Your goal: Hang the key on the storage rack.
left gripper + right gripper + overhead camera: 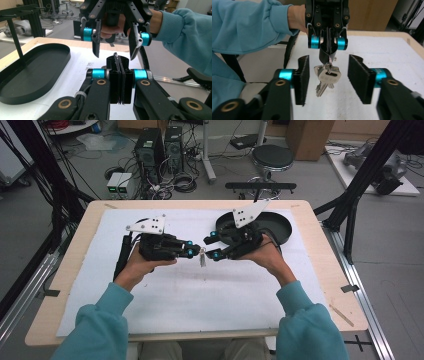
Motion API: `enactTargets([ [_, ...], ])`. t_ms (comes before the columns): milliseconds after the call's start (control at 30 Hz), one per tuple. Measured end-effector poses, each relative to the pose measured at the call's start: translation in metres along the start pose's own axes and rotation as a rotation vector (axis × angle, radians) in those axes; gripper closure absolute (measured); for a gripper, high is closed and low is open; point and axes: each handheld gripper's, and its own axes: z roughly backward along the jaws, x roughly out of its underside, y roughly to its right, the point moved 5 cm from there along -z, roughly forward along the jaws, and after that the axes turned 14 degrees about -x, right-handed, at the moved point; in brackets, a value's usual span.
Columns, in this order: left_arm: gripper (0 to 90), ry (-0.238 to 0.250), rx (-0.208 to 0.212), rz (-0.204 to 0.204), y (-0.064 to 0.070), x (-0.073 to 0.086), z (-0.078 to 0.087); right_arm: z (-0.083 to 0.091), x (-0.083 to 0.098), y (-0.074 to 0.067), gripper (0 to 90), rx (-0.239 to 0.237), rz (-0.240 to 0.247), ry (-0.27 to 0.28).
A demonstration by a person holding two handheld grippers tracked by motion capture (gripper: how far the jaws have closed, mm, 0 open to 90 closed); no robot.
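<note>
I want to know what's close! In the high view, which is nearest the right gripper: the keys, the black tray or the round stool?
1. Keys, hanging just left of the right gripper.
2. Black tray, on the table behind it.
3. Round stool, on the floor beyond the table.

The keys [325, 78] are a small bunch of silver metal keys on a thin wire ring [329, 61]. The ring is pinched at its top between the closed jaws of the left tool [327, 53], so the bunch hangs free in the air, above the white mat on the counter and not touching it. The front key has a broad, rounded rectangular head with a slot near its top, where the ring passes through. Behind it at least one more key is seen, with its toothed blade pointing down and a little to the left. In the high view the keys [202, 258] are a small pale shape in the middle of the counter.
</note>
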Motion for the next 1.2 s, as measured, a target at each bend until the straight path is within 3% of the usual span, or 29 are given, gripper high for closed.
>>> enactTargets([
  [233,88.3,-0.001,0.003,-0.007,0.0011,-0.0001,-0.0004,-0.0003,0.0000,0.0001,64.8,-0.023,0.014,0.000],
  [300,88.3,0.000,0.003,-0.006,0.0014,-0.0003,-0.0004,-0.0010,0.0005,-0.0019,66.0,-0.033,-0.006,-0.007],
  [367,88.3,0.004,0.006,-0.007,0.0021,-0.0008,-0.0005,-0.0021,-0.0001,0.0001,67.4,-0.030,0.015,-0.001],
  [467,88.3,0.005,0.004,-0.009,0.0021,-0.0009,-0.0002,-0.0033,0.0006,-0.0014,70.8,-0.038,-0.003,-0.013],
  [567,88.3,0.001,0.004,-0.009,0.0019,-0.0007,0.0004,-0.0041,-0.0003,-0.0013,73.9,-0.039,0.019,-0.011],
  [733,88.3,0.007,0.015,-0.012,0.0027,-0.0010,0.0005,-0.0047,0.0012,-0.0032,78.1,-0.042,-0.001,-0.026],
  [767,88.3,0.008,0.017,-0.012,0.0031,-0.0008,0.0003,-0.0046,0.0008,-0.0018,79.9,-0.036,0.015,-0.021],
  [1067,88.3,0.012,0.019,-0.021,0.0042,-0.0003,-0.0011,-0.0036,0.0033,-0.0026,86.5,-0.027,-0.004,-0.019],
  [1133,88.3,0.008,0.019,-0.017,0.0036,0.0001,-0.0009,-0.0038,0.0037,-0.0021,88.0,-0.021,-0.050,-0.011],
  [1200,88.2,0.012,0.023,-0.021,0.0033,0.0011,-0.0012,-0.0038,0.0038,-0.0019,88.7,-0.016,-0.059,-0.012],
])
